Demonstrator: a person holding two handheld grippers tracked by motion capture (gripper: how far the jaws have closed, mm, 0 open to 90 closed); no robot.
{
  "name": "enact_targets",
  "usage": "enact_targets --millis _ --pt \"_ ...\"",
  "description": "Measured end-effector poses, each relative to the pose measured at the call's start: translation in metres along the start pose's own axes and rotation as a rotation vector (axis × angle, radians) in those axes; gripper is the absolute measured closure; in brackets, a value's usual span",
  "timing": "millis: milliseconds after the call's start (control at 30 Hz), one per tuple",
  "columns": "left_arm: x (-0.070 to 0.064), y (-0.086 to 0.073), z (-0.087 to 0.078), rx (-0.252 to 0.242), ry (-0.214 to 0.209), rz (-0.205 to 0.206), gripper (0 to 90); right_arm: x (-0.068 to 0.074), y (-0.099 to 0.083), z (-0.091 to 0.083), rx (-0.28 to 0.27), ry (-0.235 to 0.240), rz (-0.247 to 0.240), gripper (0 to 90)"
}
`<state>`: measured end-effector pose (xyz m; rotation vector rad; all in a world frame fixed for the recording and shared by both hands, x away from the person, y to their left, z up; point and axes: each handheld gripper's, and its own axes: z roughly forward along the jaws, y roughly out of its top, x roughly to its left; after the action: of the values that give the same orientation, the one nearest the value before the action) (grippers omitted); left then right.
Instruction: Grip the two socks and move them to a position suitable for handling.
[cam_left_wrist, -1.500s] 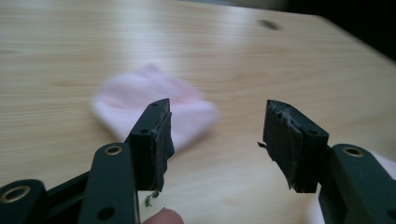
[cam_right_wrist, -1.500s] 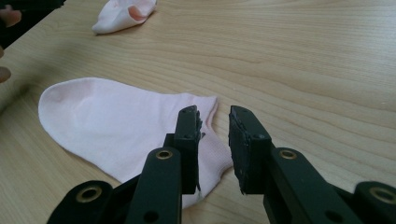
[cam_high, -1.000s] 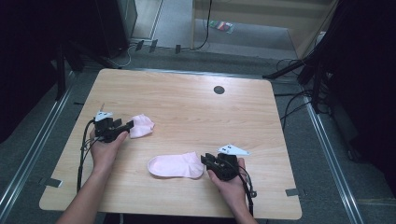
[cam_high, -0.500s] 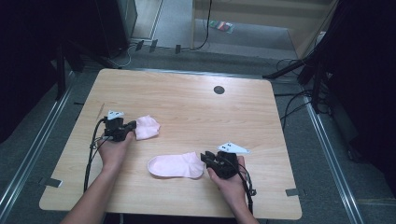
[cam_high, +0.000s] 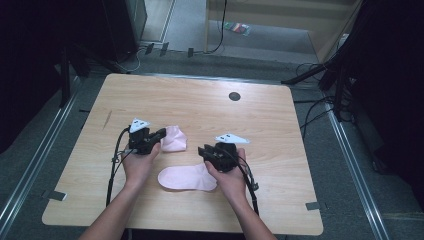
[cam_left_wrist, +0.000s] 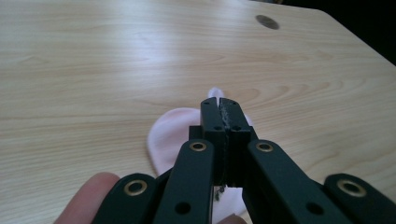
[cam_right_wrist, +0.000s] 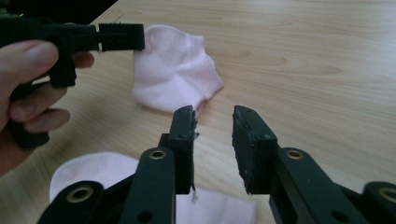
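We work at a wooden desk with two pink socks on it. The crumpled sock lies left of the desk's middle, well in from the left edge, and our left gripper sits at that sock's left side. In the left gripper view its two black jaws stand pressed flat together, and the sock spreads out beneath and behind them; the jaws cover the spot where cloth would enter, so we cannot make out for certain whether any fabric is pinched between them, only that they are clenched and lie right over the sock. A fingertip of the left hand is cut off at the bottom of that view. The flat sock lies nearer the desk's near edge, between our two hands, and its right end is hidden under the right hand. Our right gripper hovers just above that sock's upper edge with its jaws released, a clear gap of bare wood showing between them in the right gripper view. There the flat sock is partly masked by the jaw arms and cut off at the bottom, while the crumpled sock lies ahead. A small dark round hole sits near the desk's far edge.
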<state>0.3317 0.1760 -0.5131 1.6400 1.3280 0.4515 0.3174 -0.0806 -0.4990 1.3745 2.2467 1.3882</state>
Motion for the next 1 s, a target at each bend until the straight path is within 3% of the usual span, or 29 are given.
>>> enact_targets --millis 100,200,333,500,533,600,633,733,800,833,900,1000 --pt "-0.007 0.0 0.0 -0.002 -0.032 0.0 90.0 0.004 0.006 0.014 0.029 -0.004 -0.014 59.7" --pt "-0.013 0.002 -0.002 -0.011 -0.037 0.01 90.0 0.014 0.005 0.032 0.078 0.007 -0.031 53.8" --pt "-0.018 0.002 -0.004 -0.021 -0.038 0.02 90.0 0.03 0.003 0.048 0.081 0.009 -0.022 40.7" --pt "-0.024 0.004 -0.008 -0.039 -0.05 0.019 90.0 0.046 0.009 0.066 0.087 -0.028 -0.013 22.5" --pt "-0.025 0.004 -0.009 -0.042 -0.049 0.018 90.0 0.05 0.011 0.07 0.081 -0.065 -0.021 22.3" --pt "-0.026 0.005 -0.01 -0.056 -0.046 0.014 90.0 0.054 0.014 0.077 0.072 -0.096 -0.009 25.8" --pt "-0.026 0.005 -0.011 -0.06 -0.049 0.009 90.0 0.054 0.015 0.079 0.065 -0.111 -0.011 32.1" --pt "-0.025 0.006 -0.013 -0.068 -0.063 0.007 90.0 0.053 0.017 0.084 0.039 -0.153 -0.008 62.8" --pt "-0.024 0.005 -0.014 -0.064 -0.087 0.008 90.0 0.05 0.019 0.082 0.027 -0.133 0.005 82.2" --pt "-0.023 0.005 -0.013 -0.062 -0.105 0.006 90.0 0.048 0.021 0.08 0.022 -0.132 -0.003 87.7" --pt "-0.021 0.004 -0.014 -0.068 -0.136 0.008 90.0 0.044 0.023 0.076 0.019 -0.127 -0.021 88.9" --pt "-0.014 0.003 -0.016 -0.092 -0.141 -0.003 78.3 0.033 0.025 0.07 0.032 -0.131 -0.077 89.0"
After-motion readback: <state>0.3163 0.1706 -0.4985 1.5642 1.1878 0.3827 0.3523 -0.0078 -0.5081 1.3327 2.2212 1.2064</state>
